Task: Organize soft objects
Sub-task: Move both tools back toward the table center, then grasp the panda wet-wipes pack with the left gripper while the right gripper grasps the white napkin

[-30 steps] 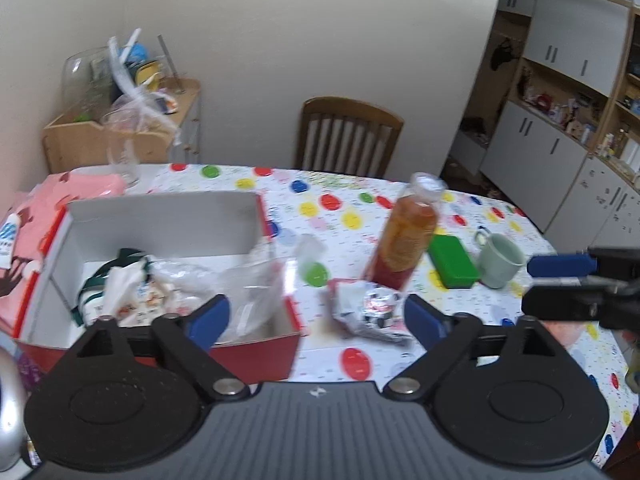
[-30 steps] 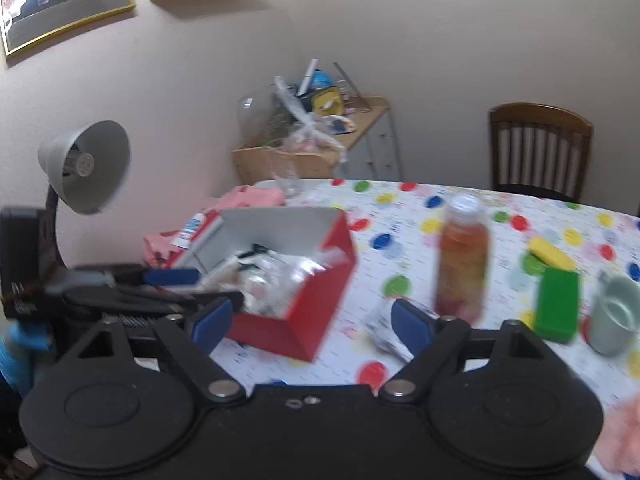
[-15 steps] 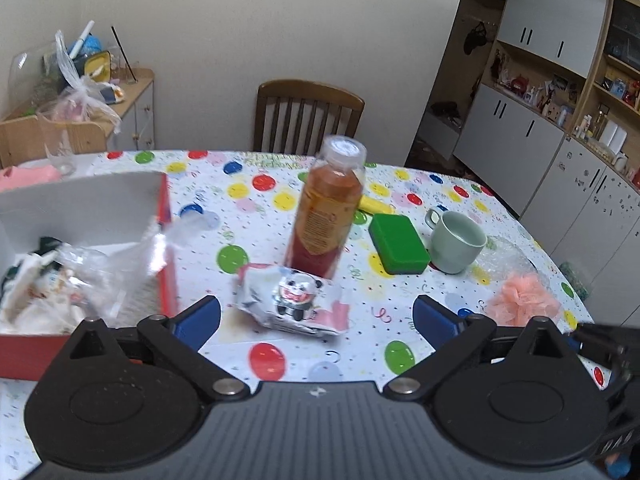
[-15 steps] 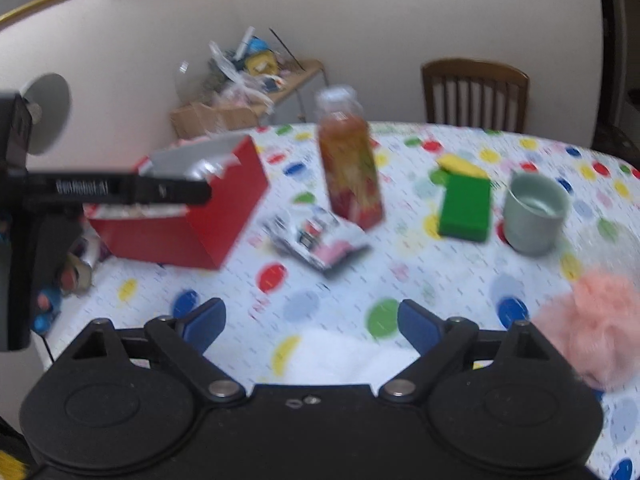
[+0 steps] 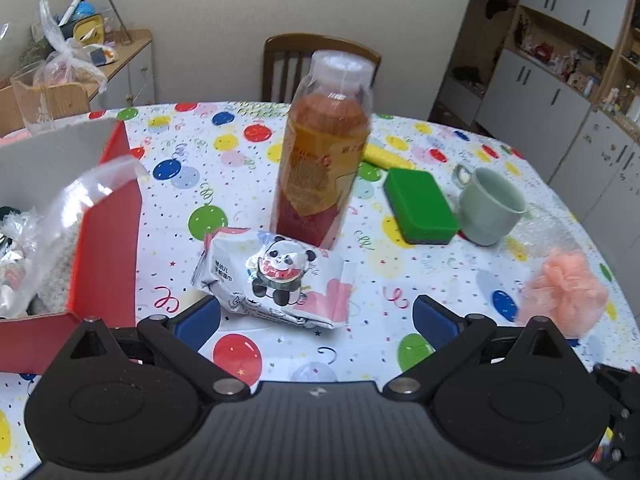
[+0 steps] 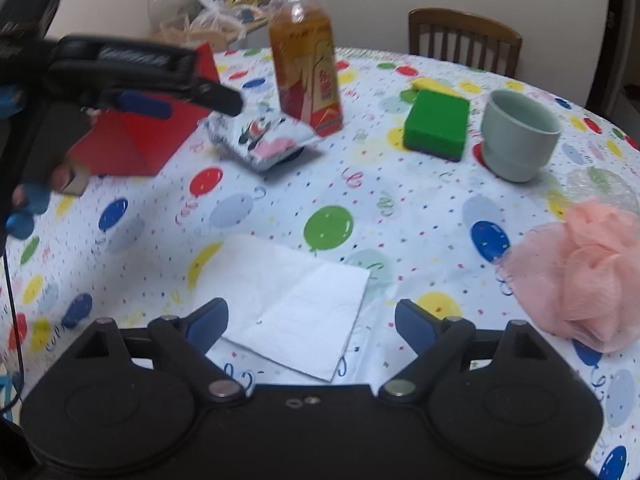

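Note:
A white panda-print soft pack lies on the balloon tablecloth just ahead of my open, empty left gripper; it also shows in the right wrist view. A red box at left holds bagged soft items. A pink mesh pouf lies at right, also in the right wrist view. A white napkin lies flat between the fingers of my open, empty right gripper. A green sponge lies mid-table.
An orange drink bottle stands right behind the panda pack. A pale green mug stands beside the sponge, bubble wrap beyond the pouf. A wooden chair is behind the table. The left gripper's body crosses the right wrist view.
Both grippers swung right, away from the red box. The left now faces the panda pack and bottle up close. The right came down over the white napkin near the pouf.

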The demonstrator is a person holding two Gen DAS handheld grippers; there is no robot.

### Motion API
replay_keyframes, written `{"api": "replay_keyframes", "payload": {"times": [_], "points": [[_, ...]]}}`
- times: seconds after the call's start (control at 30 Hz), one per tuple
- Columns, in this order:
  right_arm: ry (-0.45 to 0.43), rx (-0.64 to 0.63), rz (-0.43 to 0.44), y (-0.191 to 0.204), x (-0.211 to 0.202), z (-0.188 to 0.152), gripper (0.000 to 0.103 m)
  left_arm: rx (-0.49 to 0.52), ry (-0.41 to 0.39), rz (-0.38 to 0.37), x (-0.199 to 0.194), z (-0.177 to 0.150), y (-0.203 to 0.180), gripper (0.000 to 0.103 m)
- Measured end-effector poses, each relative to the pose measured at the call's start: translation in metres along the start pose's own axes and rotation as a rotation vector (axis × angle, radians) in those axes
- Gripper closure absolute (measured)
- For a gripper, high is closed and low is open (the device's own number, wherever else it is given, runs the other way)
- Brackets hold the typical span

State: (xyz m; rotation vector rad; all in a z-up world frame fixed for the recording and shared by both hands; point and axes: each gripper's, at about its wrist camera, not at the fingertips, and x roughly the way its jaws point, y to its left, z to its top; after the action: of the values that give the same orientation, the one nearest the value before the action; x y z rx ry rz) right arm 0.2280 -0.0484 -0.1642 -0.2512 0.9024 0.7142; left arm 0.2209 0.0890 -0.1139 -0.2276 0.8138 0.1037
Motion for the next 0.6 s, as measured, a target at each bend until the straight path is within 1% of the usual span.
{"api": "replay_keyframes", "payload": {"times": [0.1,0.17,0.3,0.4,0.47,0.6], "points": [[0.015,-0.027,0.018,0.005,0.008,0.0,0.013,-0.017,0.019,0.037,0.015,0.0,0.003,0.0],[0.018,-0.051,0.026,0.009,0.012,0.0,0.013,-0.019,0.026,0.046,0.023,-0.001,0.004,0.0],[0.036,-0.082,0.044,0.014,0.022,0.002,0.013,0.027,0.026,0.086,0.037,-0.003,-0.002,0.0],[0.045,-0.099,0.051,0.017,0.028,0.005,0.013,0.021,0.047,0.094,0.047,-0.005,-0.004,0.0],[0.048,-0.111,0.06,0.019,0.03,0.006,0.013,-0.022,0.058,0.09,0.051,-0.007,0.0,0.0],[0.053,-0.129,0.072,0.022,0.034,0.008,0.013,-0.166,0.059,0.082,0.053,-0.006,0.018,0.001]]}}
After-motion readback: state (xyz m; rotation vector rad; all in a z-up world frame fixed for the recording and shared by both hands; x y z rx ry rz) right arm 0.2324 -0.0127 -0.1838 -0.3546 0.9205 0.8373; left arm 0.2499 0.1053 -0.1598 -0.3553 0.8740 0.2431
